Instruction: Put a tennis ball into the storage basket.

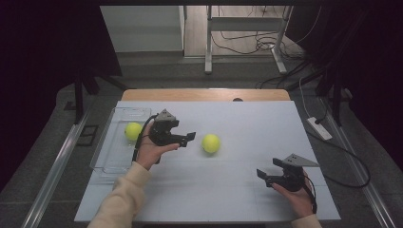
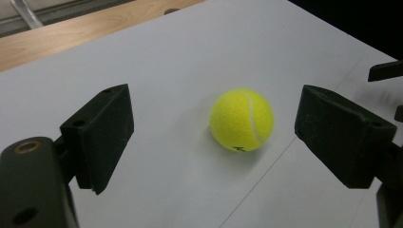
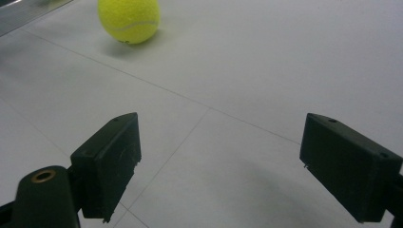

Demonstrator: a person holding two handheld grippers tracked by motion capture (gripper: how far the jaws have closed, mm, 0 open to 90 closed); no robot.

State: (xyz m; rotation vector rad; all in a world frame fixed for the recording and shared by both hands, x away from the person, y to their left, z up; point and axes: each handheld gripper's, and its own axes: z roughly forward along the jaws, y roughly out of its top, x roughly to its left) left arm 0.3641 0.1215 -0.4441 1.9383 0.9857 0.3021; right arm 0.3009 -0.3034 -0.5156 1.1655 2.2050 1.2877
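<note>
**Left gripper lining up on a loose tennis ball**

Showing the left gripper [image 1: 191, 138] held just above the white table [image 1: 237, 190], pointing at a tennis ball [image 1: 211, 143] that lies free near the table's middle. In the left gripper view the ball [image 2: 242, 119] sits ahead of the two black jaws, which stand wide apart with nothing between them and no pad touching it. A second tennis ball [image 1: 133, 131] rests inside the clear tray [image 1: 110, 164] at the table's left edge. The right gripper [image 1: 264, 177] rests low at the near right, its jaws likewise spread and empty, well apart from the free ball.

Probable risks: the ball is round and unrestrained, so a jaw that meets it off-centre would likely nudge it into a roll across the smooth surface, away from the grip. Closing before the pads straddle its widest part could squeeze it forward and out. A carry towards the tray might also knock the ball already there.
</note>
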